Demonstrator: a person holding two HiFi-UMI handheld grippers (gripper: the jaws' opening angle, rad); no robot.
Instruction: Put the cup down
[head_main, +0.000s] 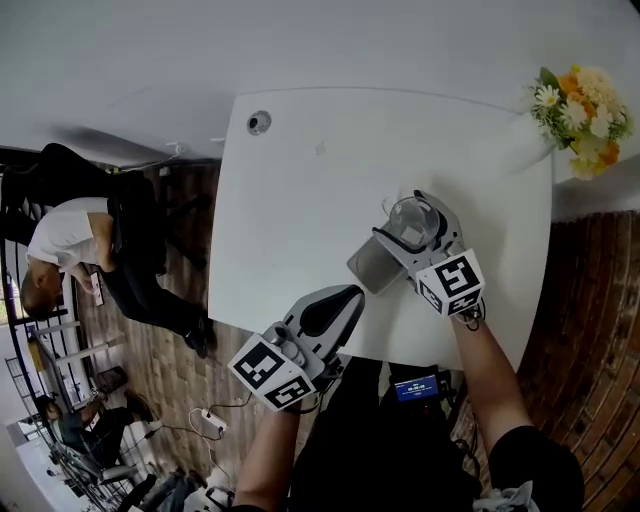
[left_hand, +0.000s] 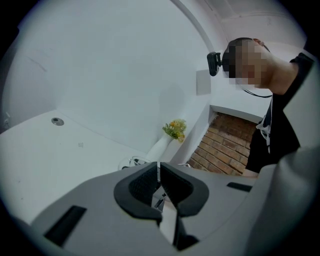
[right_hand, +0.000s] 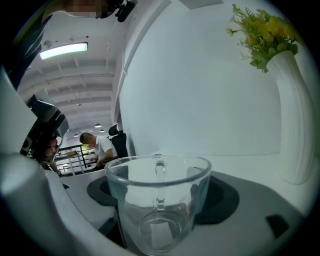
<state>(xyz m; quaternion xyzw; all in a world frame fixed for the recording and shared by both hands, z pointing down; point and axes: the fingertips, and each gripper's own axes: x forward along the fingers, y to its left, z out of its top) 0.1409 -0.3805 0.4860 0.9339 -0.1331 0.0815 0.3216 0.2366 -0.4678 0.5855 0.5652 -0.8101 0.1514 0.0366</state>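
The clear glass cup (right_hand: 157, 200) sits upright, mouth up, clamped between the 2 jaws of the right hand-held gripper (head_main: 408, 240). The dark pads press on its left and right walls, and its handle faces away from the gripper on the far side. From where I stand the cup (head_main: 415, 218) hangs over the right half of the white worktop (head_main: 300, 170), inside the near edge. No view shows its base against the surface, so I cannot tell whether it touches or floats just above.

What matters for the set-down is that the cup's long axis is vertical and the bare worktop lies straight beneath it. I'd judge that only a level lowering and then a parting of the jaws is needed.

The left hand-held gripper (head_main: 340, 300) holds nothing. Its jaws are pressed together (left_hand: 159, 182) near the worktop's near edge, so the right hand does the work. A white vase of yellow flowers (right_hand: 295, 115) stands at the far right corner, well apart from the cup.
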